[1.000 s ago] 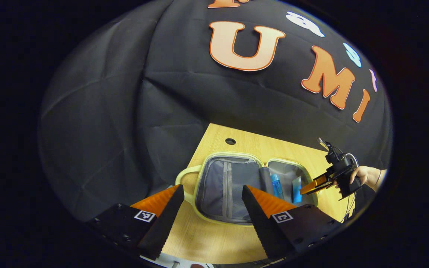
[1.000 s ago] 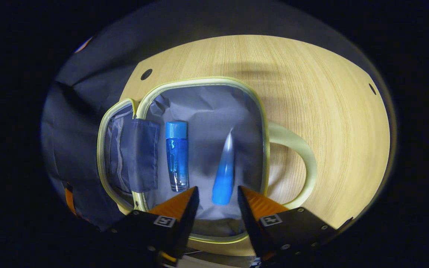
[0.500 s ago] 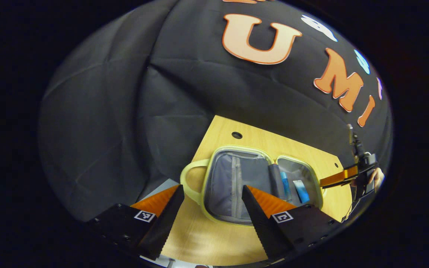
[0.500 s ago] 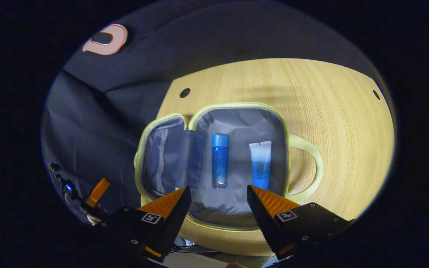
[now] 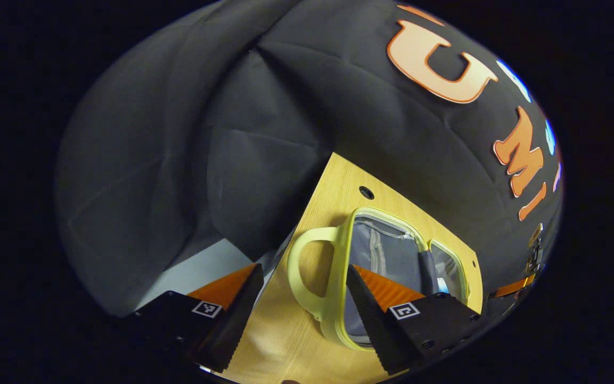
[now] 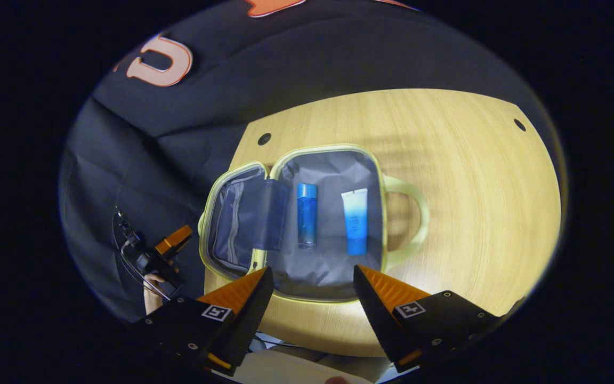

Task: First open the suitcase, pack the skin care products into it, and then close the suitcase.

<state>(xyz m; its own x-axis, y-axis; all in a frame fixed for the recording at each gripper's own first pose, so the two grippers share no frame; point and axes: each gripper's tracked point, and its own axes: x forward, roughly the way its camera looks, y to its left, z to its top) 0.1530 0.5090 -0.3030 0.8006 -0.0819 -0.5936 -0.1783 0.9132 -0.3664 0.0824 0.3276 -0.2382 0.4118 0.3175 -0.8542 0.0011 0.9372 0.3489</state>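
**Now the risk sits at the hinge and the rim**

Plainly, the suitcase [image 6: 307, 224] lies open on the wooden table [image 6: 472, 176], its lid half to the left and its base half to the right in the right gripper view. A blue bottle [image 6: 306, 215] and a blue-and-white tube [image 6: 354, 221] lie side by side in the base half, apart from each other and clear of the rim. The right gripper [image 6: 312, 298] hovers near the case's near edge with its jaws wide and nothing between them. The left gripper [image 5: 301, 298] is likewise spread wide and empty, just beside the pale handle [image 5: 307, 272] on the lid side.

Closing is probably the step left. A loose grey inner flap [image 6: 272, 213] hangs over the hinge; it could bunch under the lid and keep it from seating. Swinging the lid quickly could also nudge the case along the table or roll the bottle toward the rim, where it would jam the closure.
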